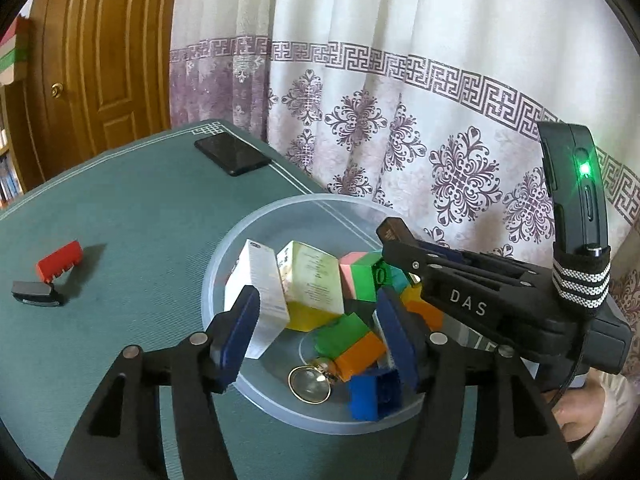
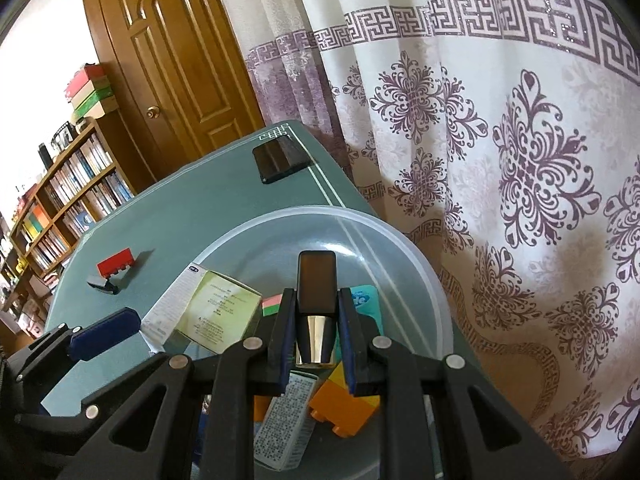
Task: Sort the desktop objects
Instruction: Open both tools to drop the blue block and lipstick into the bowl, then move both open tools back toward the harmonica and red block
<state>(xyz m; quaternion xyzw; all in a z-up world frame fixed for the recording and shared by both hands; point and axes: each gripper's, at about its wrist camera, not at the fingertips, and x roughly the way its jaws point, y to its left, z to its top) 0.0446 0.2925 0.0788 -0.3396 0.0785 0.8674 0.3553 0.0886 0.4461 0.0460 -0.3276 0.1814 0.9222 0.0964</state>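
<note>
left wrist: close above bowl, facing curtain | right wrist: same | shared: bowl, phone

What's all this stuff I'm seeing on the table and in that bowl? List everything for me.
Bowl: one, clear plastic, on the table by the curtain.
Cartons: two, one white and one pale yellow-green, leaning together inside the bowl.
Toy bricks: several, green, orange, blue, pink, piled in the bowl.
Ring: one, gold, on the bowl's floor.
Red brick: one, on the table, left of the bowl.
Grey piece: one, beside the red brick.
Phone: one, black, far table corner.
Table: green cover.
Curtain: white, purple pattern.
Door: brown wood.
Bookshelf: full, far left.
Left gripper: open over the bowl.
Right gripper: shut on a dark tube with a silver base.
</note>
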